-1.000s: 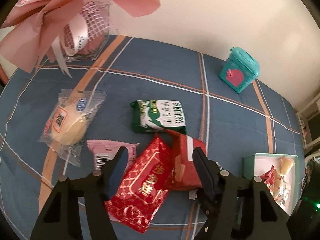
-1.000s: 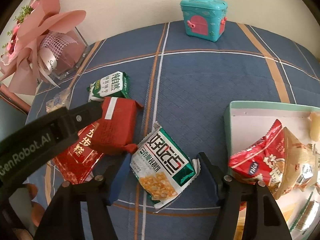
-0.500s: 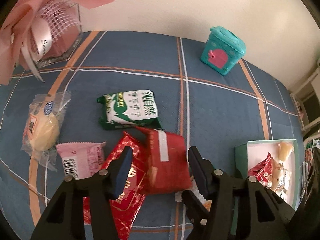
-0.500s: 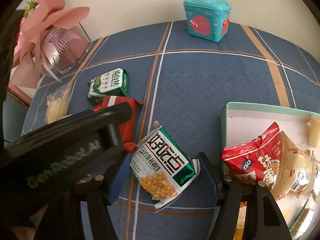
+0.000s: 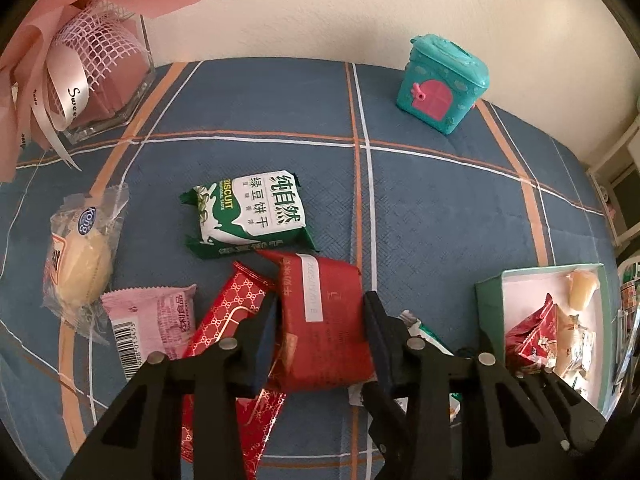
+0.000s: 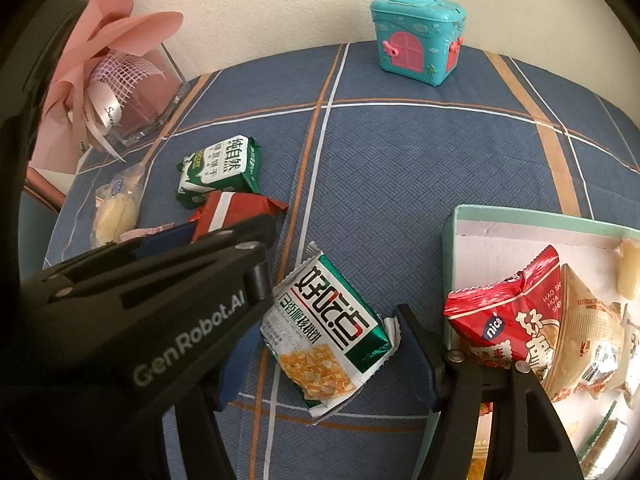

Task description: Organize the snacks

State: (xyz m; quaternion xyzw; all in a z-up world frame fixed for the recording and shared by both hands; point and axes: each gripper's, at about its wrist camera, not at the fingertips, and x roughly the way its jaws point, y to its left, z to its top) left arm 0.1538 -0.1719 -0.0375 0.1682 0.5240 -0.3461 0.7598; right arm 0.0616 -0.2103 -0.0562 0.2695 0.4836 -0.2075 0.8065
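- Left wrist view: the left gripper (image 5: pixel 320 320) has just squeezed in, and its pads are pressing both sides of the plain red packet (image 5: pixel 324 320), so that one's clamped.
- Using that red packet as the landmark: the patterned red pouch (image 5: pixel 230 320) lies partly under it on the left, and the green-and-white biscuit pack (image 5: pixel 250 212) sits just behind it, pretty much touching its far edge.
- Further left of the red packet there's the pink wrapper (image 5: pixel 154 320) with a barcode, then the clear bag with a pale cake (image 5: pixel 80 264) beyond that.
- Well off to the right of the red packet is the mint-green box (image 5: pixel 490 300), already holding a few snacks.
- Way behind the red packet, near the wall, stands the teal toy house (image 5: pixel 442 80); the pink bouquet in a glass vase (image 5: pixel 92 80) is back-left.
- Right wrist view: the right gripper (image 6: pixel 320 356) has its jaws standing apart either side of the green-and-white corn-snack bag (image 6: pixel 328 332), which lies flat on the blue plaid cloth (image 6: pixel 400 160) just right of the red packet. Can't really tell if the pads touch it.
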